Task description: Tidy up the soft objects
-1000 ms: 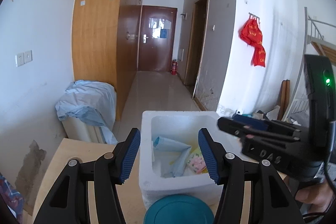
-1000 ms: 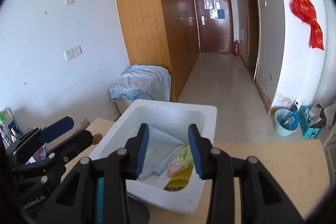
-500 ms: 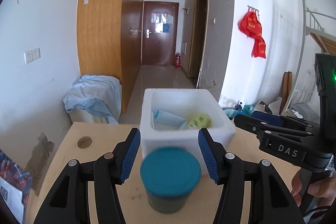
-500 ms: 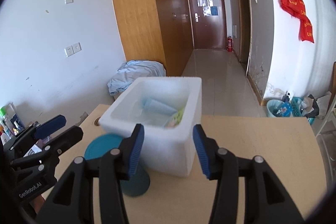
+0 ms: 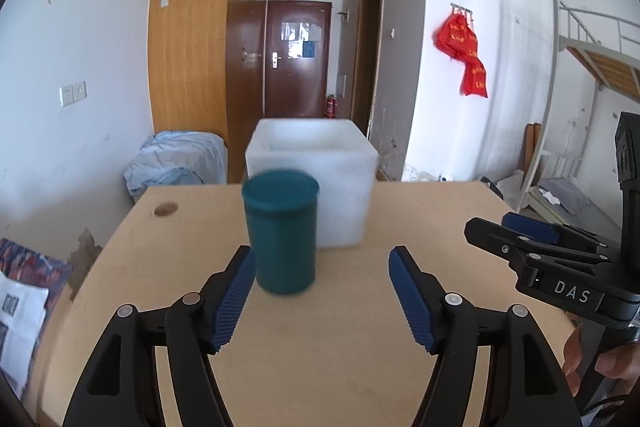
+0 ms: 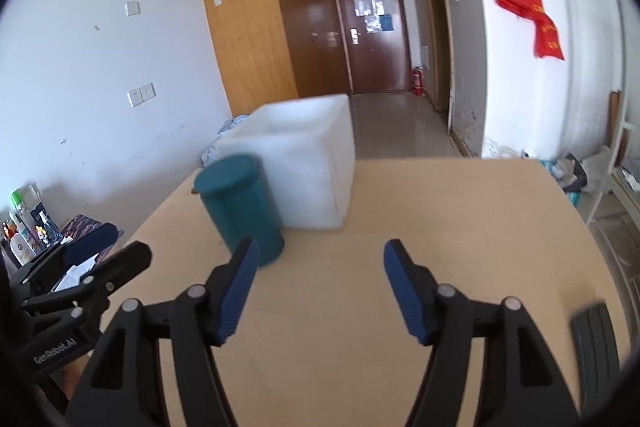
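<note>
A white foam box (image 5: pixel 310 183) stands at the far middle of the wooden table (image 5: pixel 320 347); it also shows in the right wrist view (image 6: pixel 308 167). Its contents are hidden from this low angle. A teal lidded canister (image 5: pixel 282 233) stands upright just in front of the box, also in the right wrist view (image 6: pixel 240 209). My left gripper (image 5: pixel 322 291) is open and empty, just short of the canister. My right gripper (image 6: pixel 318 285) is open and empty above the bare tabletop. Each gripper shows in the other's view: the right one (image 5: pixel 540 239), the left one (image 6: pixel 92 259).
A dark ribbed object (image 6: pixel 596 339) lies at the table's right front. A round hole (image 5: pixel 165 209) is in the table's far left corner. Bottles (image 6: pixel 20 223) and printed papers (image 5: pixel 24 291) lie left of the table. A blue cloth heap (image 5: pixel 176 163) lies beyond.
Both grippers have pulled back and dropped lower, away from above the foam box. The box's contents have gone out of sight, and the canister now stands in full view.
</note>
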Demonstrator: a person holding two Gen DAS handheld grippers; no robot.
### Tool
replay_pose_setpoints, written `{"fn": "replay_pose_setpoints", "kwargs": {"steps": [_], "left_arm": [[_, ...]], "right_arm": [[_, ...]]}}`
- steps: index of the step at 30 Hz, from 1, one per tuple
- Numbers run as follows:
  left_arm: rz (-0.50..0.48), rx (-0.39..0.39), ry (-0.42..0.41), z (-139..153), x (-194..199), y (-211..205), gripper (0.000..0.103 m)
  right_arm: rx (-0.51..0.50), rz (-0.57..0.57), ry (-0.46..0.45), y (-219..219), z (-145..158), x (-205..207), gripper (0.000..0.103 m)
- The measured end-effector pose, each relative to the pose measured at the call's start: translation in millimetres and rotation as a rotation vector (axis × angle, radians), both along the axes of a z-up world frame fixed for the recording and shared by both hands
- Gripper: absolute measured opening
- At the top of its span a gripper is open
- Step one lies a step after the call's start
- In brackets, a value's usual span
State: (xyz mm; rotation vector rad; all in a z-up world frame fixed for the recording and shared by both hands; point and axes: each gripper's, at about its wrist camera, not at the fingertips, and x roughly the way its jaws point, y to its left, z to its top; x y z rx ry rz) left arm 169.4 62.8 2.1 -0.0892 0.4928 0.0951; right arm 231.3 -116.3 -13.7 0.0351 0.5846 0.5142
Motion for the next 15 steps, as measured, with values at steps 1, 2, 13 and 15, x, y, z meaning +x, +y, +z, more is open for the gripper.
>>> {"fn": "replay_pose_setpoints", "kwargs": {"steps": [1,2,13,15], "left_arm": [[-0.003,-0.005,-0.005,-3.4,-9.1,-2.7,0.071],[-0.008,-0.007,-0.008,-7.2,-19.1,-6.7,0.073],[0.011,0.012,-0.054,-42.1,-101.3,-28.5,0.08],[0.019,0.014,-0.076,-42.2,-113.0,-29.7,0.08]], "right_arm": [[0.002,-0.002,0.0,-4.1,-2.9,-5.8,0.07],[0.004,-0.012,0.003,-8.6,-7.3,-15.3,0.07],[0.022,-0.063,-0.009,-29.3,-36.8,-79.6,0.072],[0.019,-0.07,-0.04,-31.2,-34.2,-90.5,0.072]]}}
